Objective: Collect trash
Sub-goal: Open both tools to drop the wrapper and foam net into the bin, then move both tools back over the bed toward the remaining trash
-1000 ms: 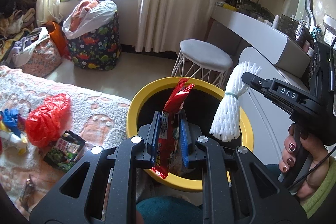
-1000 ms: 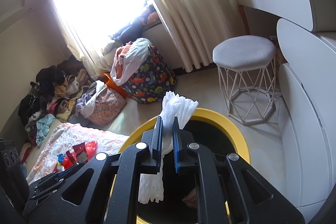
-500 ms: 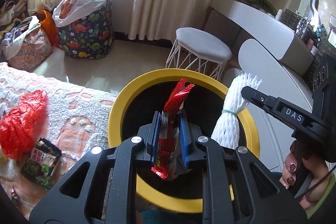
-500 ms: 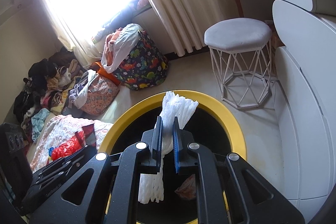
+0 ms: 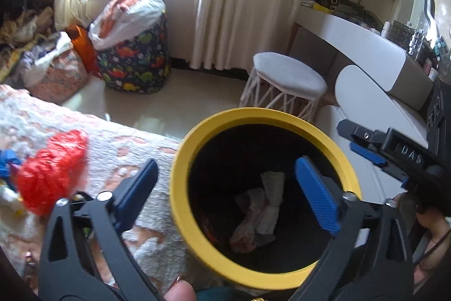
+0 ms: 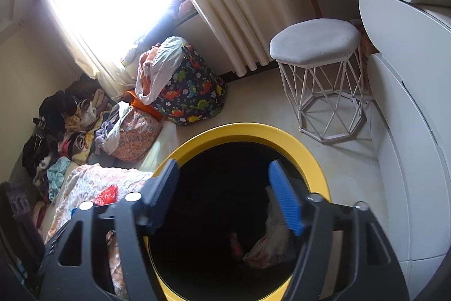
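A yellow-rimmed trash bin (image 5: 186,160) with a black inside stands beside the bed; it also shows in the right wrist view (image 6: 310,157). Crumpled white trash (image 5: 262,213) lies at its bottom, also seen from the right wrist (image 6: 270,244) next to a red wrapper (image 6: 235,244). My left gripper (image 5: 225,193) is open and empty over the bin's left rim. My right gripper (image 6: 222,196) is open and empty above the bin mouth; it also shows in the left wrist view (image 5: 366,148) at the right. A red plastic bag (image 5: 48,168) lies on the bed.
A white wire-legged stool (image 6: 318,47) stands behind the bin. A white vanity desk (image 5: 366,52) is on the right. A dinosaur-print laundry bag (image 5: 135,58) and a floral bag (image 6: 132,131) sit by the curtains. The patterned bedspread (image 5: 121,148) lies to the left.
Both grippers opened. The red wrapper left my left gripper and the white foam net left my right one; both dropped into the bin.
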